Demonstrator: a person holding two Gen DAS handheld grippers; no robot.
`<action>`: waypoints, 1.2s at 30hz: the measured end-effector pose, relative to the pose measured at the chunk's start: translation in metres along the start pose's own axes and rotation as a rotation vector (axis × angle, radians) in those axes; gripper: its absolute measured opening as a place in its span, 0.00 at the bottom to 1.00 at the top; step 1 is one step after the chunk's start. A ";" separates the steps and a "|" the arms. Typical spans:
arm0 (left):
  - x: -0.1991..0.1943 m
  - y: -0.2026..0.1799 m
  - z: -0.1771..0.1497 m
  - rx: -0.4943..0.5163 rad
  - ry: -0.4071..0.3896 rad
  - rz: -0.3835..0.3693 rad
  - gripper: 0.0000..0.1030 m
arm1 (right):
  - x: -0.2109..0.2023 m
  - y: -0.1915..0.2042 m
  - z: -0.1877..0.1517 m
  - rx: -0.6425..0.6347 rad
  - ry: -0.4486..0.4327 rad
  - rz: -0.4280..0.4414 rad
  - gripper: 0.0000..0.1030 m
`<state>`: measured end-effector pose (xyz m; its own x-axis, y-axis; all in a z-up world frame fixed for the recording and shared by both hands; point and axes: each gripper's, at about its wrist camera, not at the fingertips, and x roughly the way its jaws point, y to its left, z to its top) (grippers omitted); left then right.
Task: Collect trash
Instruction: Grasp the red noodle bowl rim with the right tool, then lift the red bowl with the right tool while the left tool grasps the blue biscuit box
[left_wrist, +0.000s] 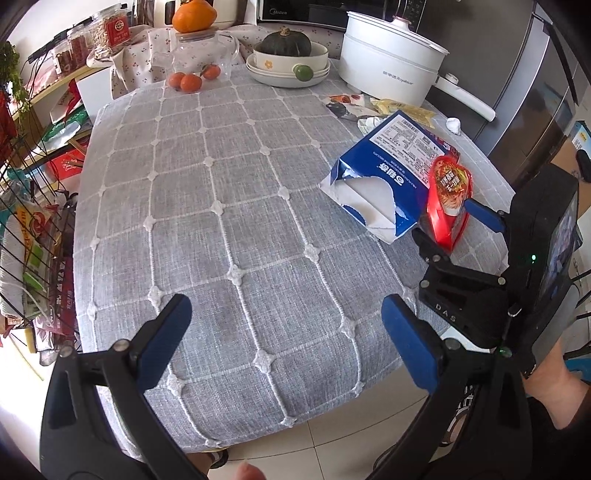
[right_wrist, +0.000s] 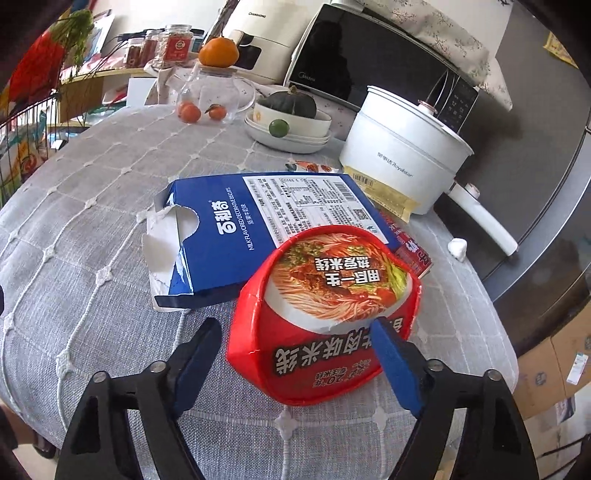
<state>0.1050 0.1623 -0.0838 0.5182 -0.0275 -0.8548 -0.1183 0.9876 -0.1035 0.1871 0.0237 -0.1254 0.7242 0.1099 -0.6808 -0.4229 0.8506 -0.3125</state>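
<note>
white electric pot (left_wrist: 388, 55), green pumpkin (left_wrist: 285, 42), microwave (right_wrist: 369, 66)

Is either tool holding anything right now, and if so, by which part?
The right tool straddles the red noodle cup at its crushed rim, but a closed grip cannot be told. The left tool is open, empty.
</note>
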 end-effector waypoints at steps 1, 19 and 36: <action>0.000 -0.001 0.000 0.003 -0.001 0.001 0.99 | -0.001 -0.003 0.000 -0.001 -0.003 -0.005 0.68; 0.009 -0.049 0.014 0.134 0.000 0.029 0.99 | -0.027 -0.142 -0.012 0.392 0.066 0.215 0.14; 0.079 -0.116 0.092 0.614 0.141 -0.006 0.99 | -0.050 -0.242 -0.055 0.587 0.089 0.323 0.11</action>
<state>0.2375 0.0600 -0.0923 0.3952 -0.0124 -0.9185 0.4142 0.8949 0.1662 0.2232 -0.2157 -0.0529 0.5531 0.3842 -0.7392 -0.2262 0.9232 0.3106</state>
